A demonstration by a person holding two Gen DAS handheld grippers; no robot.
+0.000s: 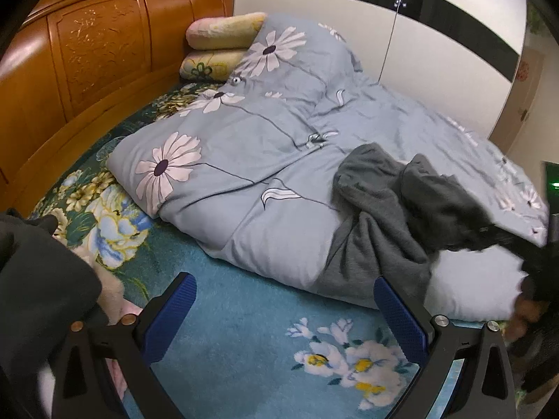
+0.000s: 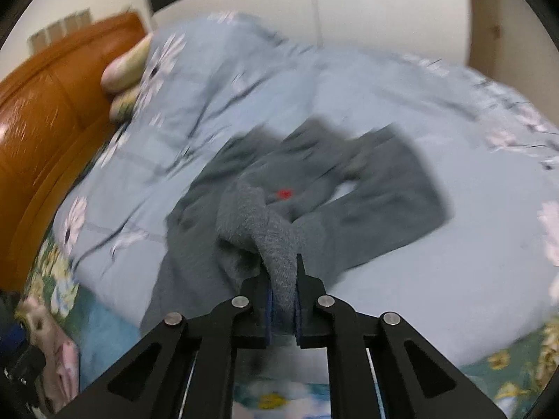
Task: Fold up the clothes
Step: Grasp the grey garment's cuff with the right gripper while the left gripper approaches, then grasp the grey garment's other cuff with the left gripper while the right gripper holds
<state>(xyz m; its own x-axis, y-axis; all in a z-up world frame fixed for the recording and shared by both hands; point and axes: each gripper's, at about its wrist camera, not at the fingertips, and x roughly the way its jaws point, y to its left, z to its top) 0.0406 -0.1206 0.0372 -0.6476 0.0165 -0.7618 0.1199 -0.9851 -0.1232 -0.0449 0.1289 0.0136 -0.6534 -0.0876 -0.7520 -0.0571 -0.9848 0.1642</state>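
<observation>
A dark grey knit garment [image 1: 391,209] lies crumpled on the light blue flowered duvet [image 1: 244,132]. My left gripper [image 1: 283,289] hangs open over the blue flowered bedsheet [image 1: 251,331], short of the garment, with nothing between its blue pads [image 1: 181,300]. In the blurred right wrist view the same grey garment [image 2: 349,192] spreads across the duvet [image 2: 436,279], a small red mark on it. My right gripper [image 2: 283,272] is shut on a bunched fold of the grey cloth [image 2: 276,244] and lifts it. A person's dark sleeve and hand [image 1: 531,279] show at the right edge of the left wrist view.
An orange wooden headboard [image 1: 87,70] stands at the left, with two stacked pillows [image 1: 220,42] against it. White wardrobe doors [image 1: 436,52] line the far side. A dark sleeve [image 1: 38,279] and pink cloth [image 1: 115,296] sit at the lower left.
</observation>
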